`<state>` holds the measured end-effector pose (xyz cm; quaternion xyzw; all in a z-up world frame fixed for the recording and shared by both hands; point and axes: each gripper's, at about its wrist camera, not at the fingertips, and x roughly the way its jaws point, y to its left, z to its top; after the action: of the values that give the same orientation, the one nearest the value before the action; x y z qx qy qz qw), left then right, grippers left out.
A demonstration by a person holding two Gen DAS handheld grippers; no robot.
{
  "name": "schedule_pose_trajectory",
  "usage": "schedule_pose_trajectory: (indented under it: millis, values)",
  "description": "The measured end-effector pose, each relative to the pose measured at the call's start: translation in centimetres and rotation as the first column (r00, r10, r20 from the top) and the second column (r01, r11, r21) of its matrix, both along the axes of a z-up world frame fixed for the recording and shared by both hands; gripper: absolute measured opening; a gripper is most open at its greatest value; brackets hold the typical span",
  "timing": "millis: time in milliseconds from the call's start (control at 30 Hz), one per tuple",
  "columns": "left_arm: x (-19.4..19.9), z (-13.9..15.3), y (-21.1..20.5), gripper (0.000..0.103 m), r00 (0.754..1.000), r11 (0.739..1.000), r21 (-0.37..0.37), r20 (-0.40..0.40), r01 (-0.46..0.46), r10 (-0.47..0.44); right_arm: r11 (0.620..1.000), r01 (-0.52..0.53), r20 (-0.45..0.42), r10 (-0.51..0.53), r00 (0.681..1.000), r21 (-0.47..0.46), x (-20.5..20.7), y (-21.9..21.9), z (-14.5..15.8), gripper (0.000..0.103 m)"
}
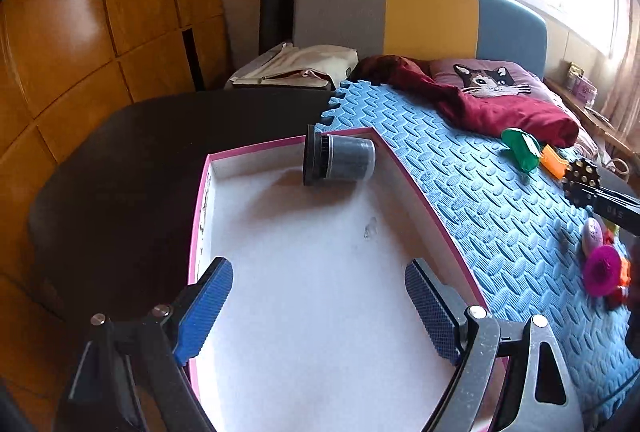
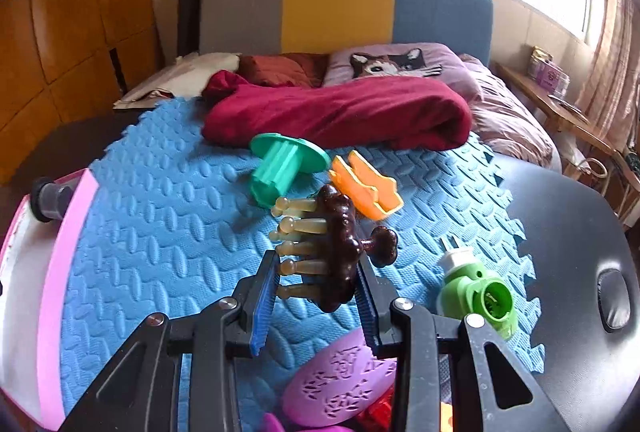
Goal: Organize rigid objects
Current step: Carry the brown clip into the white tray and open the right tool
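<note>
Your right hand-held gripper (image 2: 318, 286) clamps the brown massager (image 2: 336, 252) above the blue mat (image 2: 160, 232). Your left hand-held gripper (image 1: 318, 306) hangs wide open, empty, over the pink-edged box (image 1: 412, 176), where a dark jar (image 1: 340, 160) lies in the far corner.

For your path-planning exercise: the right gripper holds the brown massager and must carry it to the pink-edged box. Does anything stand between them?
Nothing visible does. The right gripper holds the brown massager above bare blue mat stretching left to the pink-edged box. The left gripper hovers open over that box, with a jar at its far corner.
</note>
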<state>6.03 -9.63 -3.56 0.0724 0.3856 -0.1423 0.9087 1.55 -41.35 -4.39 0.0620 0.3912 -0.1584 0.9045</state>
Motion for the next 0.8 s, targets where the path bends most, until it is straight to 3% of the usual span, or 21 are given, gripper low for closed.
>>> schedule_pose_trajectory:
  millis: [500,800]
  values:
    - [-1.2,-0.3,1.7,0.09,0.999,1.0,-0.018,-0.025,-0.025,0.024,0.99,-0.125,0.031,0.123,0.992,0.065,0.1,2.6,0.6,0.036]
    - [-1.2,-0.5,2.9,0.09,0.998,0.998,-0.031,-0.03,-0.048,0.047,0.96,-0.259,0.07,0.253,0.965,0.107,0.2,8.3,2.1,0.036]
